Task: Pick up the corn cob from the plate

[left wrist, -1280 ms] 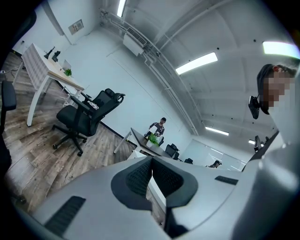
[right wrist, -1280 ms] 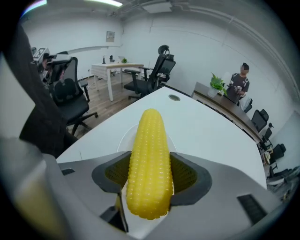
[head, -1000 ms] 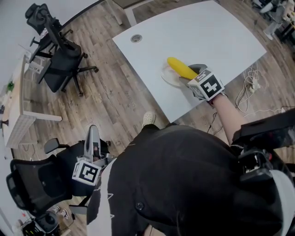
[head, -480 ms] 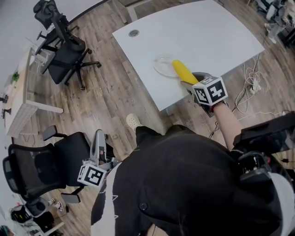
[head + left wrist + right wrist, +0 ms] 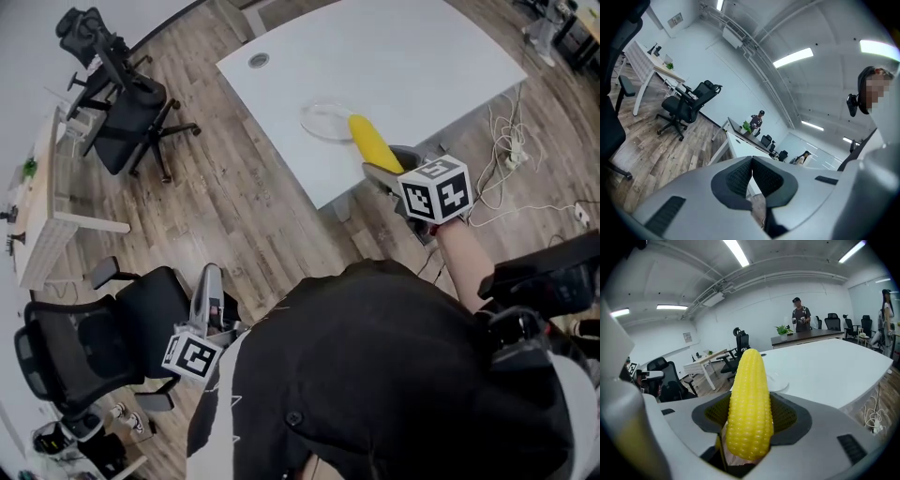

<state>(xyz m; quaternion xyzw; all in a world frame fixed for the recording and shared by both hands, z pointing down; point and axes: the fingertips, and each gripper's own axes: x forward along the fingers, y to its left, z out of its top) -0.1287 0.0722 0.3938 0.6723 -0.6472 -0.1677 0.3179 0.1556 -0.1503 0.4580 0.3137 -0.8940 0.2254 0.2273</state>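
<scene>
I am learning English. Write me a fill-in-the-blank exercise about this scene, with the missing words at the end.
1. The right gripper is shut on the ____.
2. The corn is ____ in colour.
3. The plate stands on the white ____.
4. The left gripper is shut and holds ____.
Missing words: corn; yellow; table; nothing.

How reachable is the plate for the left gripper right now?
Probably not: the left gripper hangs shut beside the person, over the floor by a chair, while the plate sits on the table ahead.
</scene>
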